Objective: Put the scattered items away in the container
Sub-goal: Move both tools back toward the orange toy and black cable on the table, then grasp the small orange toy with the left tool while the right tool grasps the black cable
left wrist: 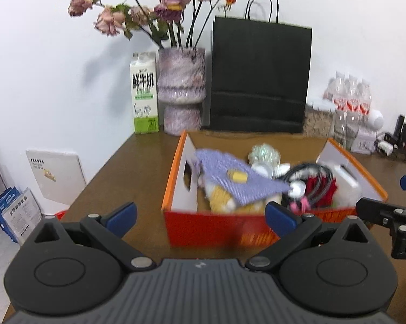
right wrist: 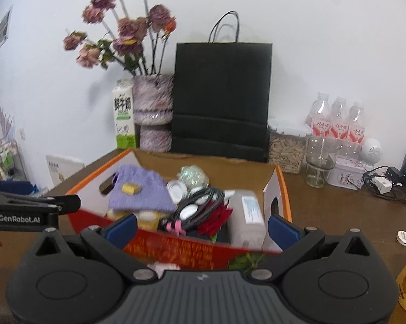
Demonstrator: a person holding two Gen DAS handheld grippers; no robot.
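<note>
Orange box [left wrist: 180, 162] filled with items, left gripper [left wrist: 200, 216] spread empty, right gripper [right wrist: 201, 225] likewise

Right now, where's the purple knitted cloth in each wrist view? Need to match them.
Left wrist: purple knitted cloth sits just right of centre, in the left half of the orange box, a small yellow piece on top.
Right wrist: purple knitted cloth sits left of centre, again in the box's left half.
Shared landmark: the black paper bag standing behind the box.
</note>
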